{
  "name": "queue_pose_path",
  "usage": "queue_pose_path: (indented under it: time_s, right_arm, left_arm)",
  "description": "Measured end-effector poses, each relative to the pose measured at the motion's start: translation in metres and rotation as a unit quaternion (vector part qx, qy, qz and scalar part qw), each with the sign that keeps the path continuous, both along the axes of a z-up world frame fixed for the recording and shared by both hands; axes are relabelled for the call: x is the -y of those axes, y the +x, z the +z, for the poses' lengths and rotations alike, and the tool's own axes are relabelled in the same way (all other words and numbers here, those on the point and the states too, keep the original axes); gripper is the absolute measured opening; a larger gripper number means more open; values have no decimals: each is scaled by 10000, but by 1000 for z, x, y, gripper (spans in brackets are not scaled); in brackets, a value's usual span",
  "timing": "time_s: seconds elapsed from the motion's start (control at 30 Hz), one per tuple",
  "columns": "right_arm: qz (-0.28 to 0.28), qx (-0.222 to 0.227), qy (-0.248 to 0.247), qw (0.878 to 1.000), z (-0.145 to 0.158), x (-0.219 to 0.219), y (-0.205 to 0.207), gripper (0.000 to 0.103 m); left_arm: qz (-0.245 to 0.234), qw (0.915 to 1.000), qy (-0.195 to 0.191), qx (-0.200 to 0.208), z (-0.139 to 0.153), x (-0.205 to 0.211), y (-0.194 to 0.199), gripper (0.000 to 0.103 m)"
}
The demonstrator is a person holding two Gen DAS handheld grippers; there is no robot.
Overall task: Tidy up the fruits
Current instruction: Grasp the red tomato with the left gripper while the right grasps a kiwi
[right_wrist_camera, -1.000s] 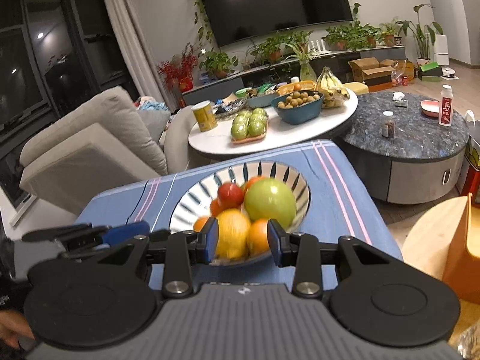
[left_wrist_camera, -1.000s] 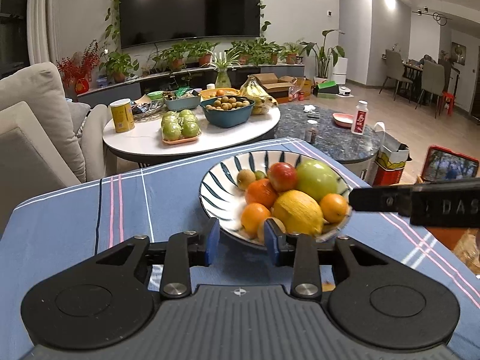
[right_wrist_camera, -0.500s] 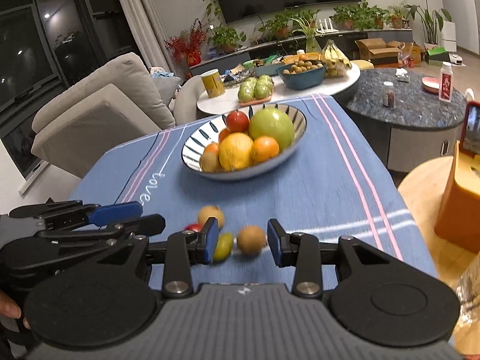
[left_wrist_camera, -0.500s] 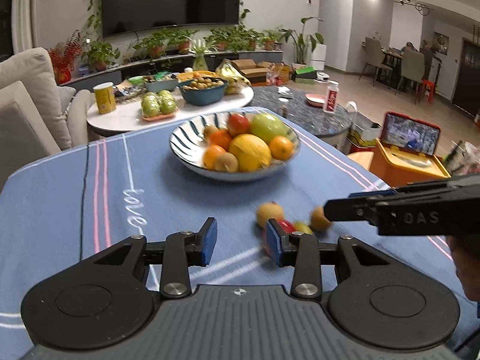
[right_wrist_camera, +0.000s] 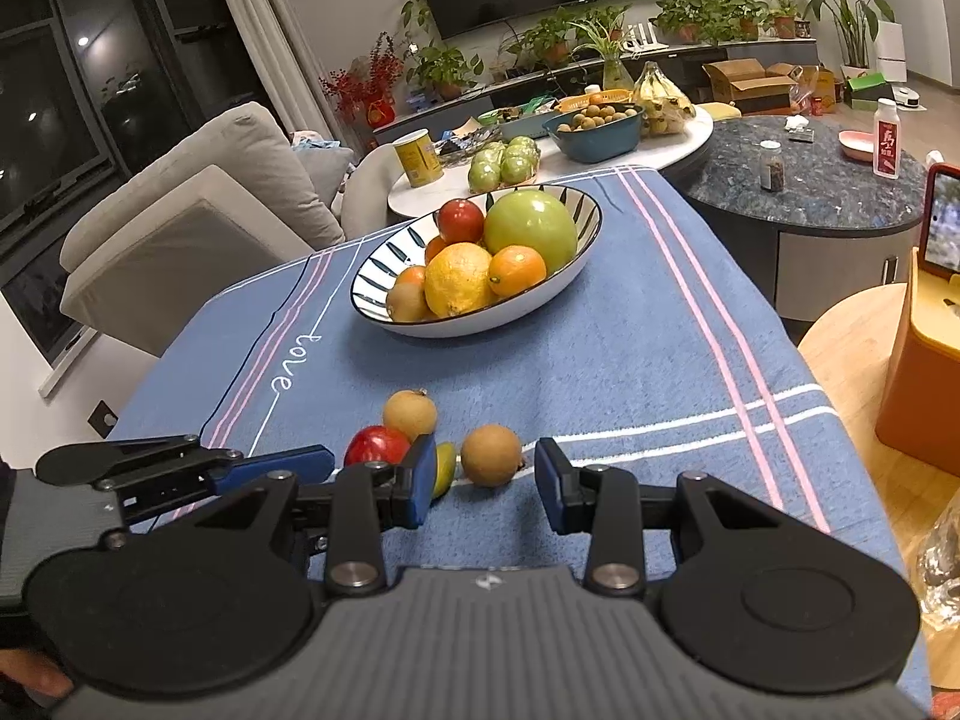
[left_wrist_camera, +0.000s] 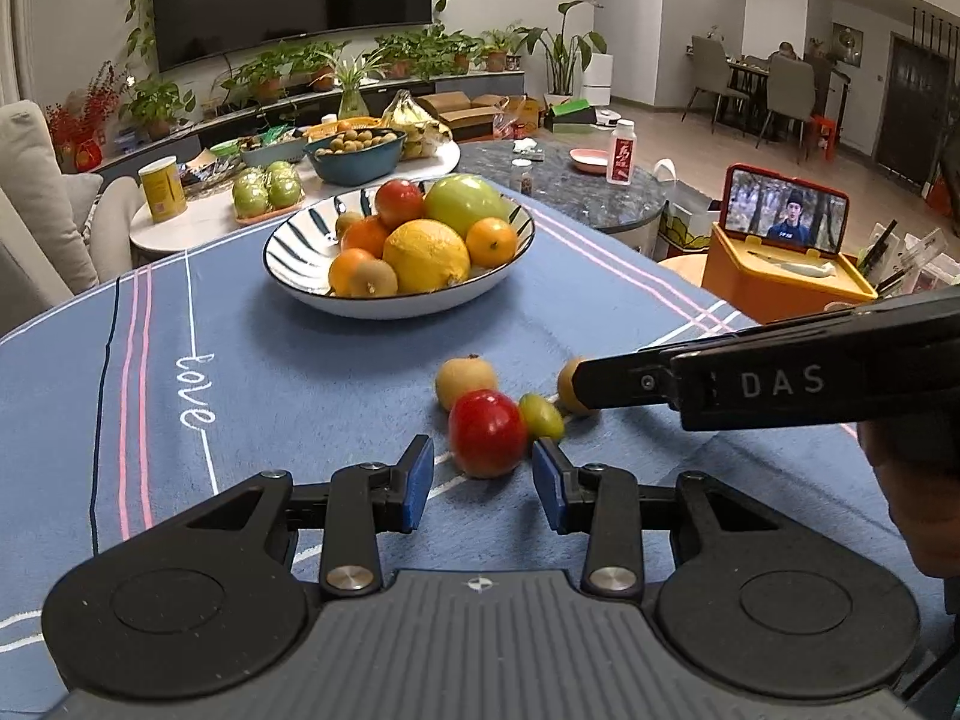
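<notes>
I am looking at a blue striped tablecloth [left_wrist_camera: 252, 360] that is covering the table, and I am placing everything else against the patterned fruit bowl [left_wrist_camera: 300, 252] that is sitting on it. The bowl is holding a large green fruit [right_wrist_camera: 531, 231], a yellow citrus [right_wrist_camera: 459, 279], a red fruit and several small oranges, piled together and touching one another.

On the near side of the bowl, well apart from it, four loose fruits are lying on the cloth in a tight cluster. The red fruit [left_wrist_camera: 487, 441] is the largest of them and is lying nearest to my left tool. A tan round fruit [left_wrist_camera: 465, 381] is sitting just behind it, on the bowl's side. A second tan round fruit [right_wrist_camera: 491, 455] is lying to the right of that pair. A small green fruit [left_wrist_camera: 541, 416] is resting between the red one and the second tan one.

I am holding the left gripper [left_wrist_camera: 483, 483] just short of the red fruit, its blue pads standing apart with nothing between them, so it is gripping nothing. I am holding the right gripper [right_wrist_camera: 485, 489] just short of the second tan fruit, its pads likewise parted and clear of the fruit, and it too is gripping nothing.
</notes>
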State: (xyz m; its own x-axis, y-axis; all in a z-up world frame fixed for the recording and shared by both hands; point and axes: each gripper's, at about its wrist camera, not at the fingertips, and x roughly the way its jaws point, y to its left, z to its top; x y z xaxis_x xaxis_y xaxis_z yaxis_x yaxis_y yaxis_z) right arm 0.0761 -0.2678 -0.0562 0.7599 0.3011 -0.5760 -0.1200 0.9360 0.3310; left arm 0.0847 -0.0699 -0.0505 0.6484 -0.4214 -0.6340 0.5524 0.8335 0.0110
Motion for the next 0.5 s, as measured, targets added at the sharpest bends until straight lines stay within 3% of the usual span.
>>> queue_pose_path:
  time_s: [0.5]
  right_arm:
    - [77,-13,-169,9998,-5,-1,0,58]
  left_arm:
    - [121,9999,18,46,-5,6,11,34]
